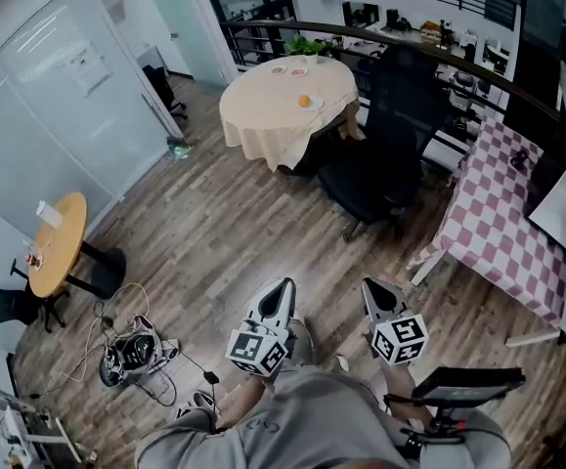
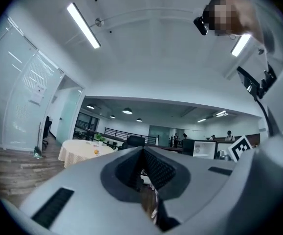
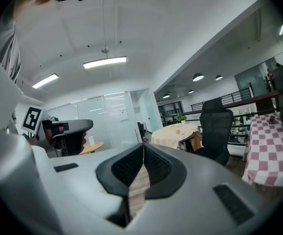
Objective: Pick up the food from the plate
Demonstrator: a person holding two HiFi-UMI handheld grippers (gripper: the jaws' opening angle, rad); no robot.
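Far across the room stands a round table (image 1: 273,115) under a cream cloth. An orange piece of food (image 1: 305,100) lies on a small white plate (image 1: 314,105) near its right edge. The same orange food (image 2: 96,152) is tiny in the left gripper view, and the right gripper view also shows the food (image 3: 178,130). My left gripper (image 1: 284,287) and right gripper (image 1: 369,287) are held close to my body, side by side, pointing toward that table. Both are shut with nothing between the jaws, as the left gripper (image 2: 142,153) and right gripper (image 3: 143,148) show in their own views.
A black office chair (image 1: 385,135) stands between me and the round table. A red-checked table (image 1: 502,213) is at the right. A small wooden round table (image 1: 58,242) is at the left. Cables and a device (image 1: 131,350) lie on the wood floor near my feet.
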